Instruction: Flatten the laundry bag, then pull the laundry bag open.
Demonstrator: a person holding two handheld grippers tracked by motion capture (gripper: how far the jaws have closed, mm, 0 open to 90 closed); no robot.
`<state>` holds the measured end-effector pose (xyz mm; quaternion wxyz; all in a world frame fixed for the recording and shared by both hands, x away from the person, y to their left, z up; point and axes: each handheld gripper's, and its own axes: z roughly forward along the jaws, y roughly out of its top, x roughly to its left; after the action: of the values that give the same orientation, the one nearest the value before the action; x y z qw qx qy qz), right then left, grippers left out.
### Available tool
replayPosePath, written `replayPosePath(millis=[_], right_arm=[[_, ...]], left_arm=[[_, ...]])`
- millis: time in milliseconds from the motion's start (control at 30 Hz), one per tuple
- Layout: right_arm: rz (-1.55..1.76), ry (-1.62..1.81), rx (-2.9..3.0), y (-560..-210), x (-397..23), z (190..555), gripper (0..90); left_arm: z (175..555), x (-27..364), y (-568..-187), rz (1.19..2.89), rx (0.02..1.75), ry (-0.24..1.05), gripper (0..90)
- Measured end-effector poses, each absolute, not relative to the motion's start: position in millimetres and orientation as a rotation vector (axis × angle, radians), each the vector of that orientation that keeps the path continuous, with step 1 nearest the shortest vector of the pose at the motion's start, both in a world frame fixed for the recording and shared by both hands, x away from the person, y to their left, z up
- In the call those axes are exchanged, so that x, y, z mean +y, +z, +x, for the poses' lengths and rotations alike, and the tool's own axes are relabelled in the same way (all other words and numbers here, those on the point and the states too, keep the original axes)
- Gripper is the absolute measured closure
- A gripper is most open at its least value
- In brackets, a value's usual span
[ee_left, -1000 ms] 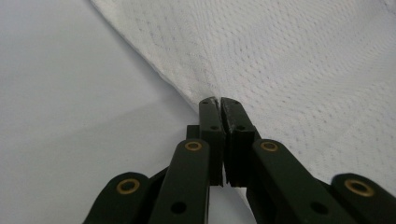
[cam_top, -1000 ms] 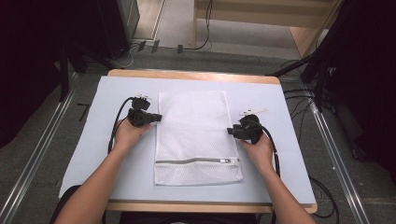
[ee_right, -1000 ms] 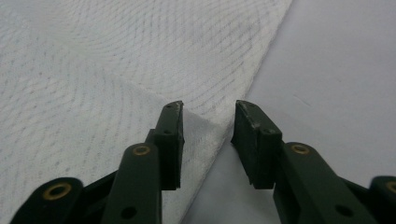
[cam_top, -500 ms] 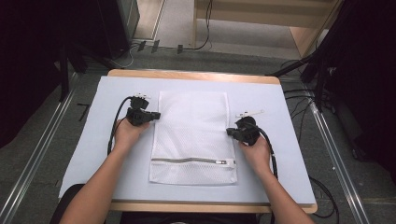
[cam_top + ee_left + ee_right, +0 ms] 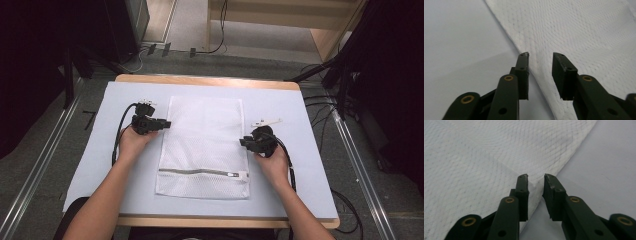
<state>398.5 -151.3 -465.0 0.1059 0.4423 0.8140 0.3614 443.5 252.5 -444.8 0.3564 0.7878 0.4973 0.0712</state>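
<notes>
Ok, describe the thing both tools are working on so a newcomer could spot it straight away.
On the pale blue table cover, look at the middle, between the left tool and right tool. The white mesh laundry bag lies flat there, its side edges at each tool's tips. Its netted weave and the grey zipper across its near end set it apart.

Even light — soft, bg dark.
</notes>
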Motion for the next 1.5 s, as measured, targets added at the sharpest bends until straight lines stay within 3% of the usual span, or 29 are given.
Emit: replayPosePath(millis=[200, 533, 833, 1500], right_arm=[[1.292, 1.087, 2.382, -460.6, -154.2, 397.0, 70.4], [1.299, 1.159, 2.399, -452.8, -158.2, 391.4, 68.2], [1.251, 1.196, 2.449, -444.3, -156.1, 379.9, 58.8], [1.25, 1.244, 2.425, -434.0, -182.5, 343.6, 60.3]], left_arm=[[437.8, 254.7, -437.2, 2.037, 1.263, 0.179, 55.3], [426.9, 248.0, -423.7, 2.069, 1.193, 0.145, 46.4], [418.2, 239.8, -406.7, 2.071, 1.128, 0.132, 45.8], [378.2, 209.1, -393.4, 2.118, 1.002, 0.106, 45.5]])
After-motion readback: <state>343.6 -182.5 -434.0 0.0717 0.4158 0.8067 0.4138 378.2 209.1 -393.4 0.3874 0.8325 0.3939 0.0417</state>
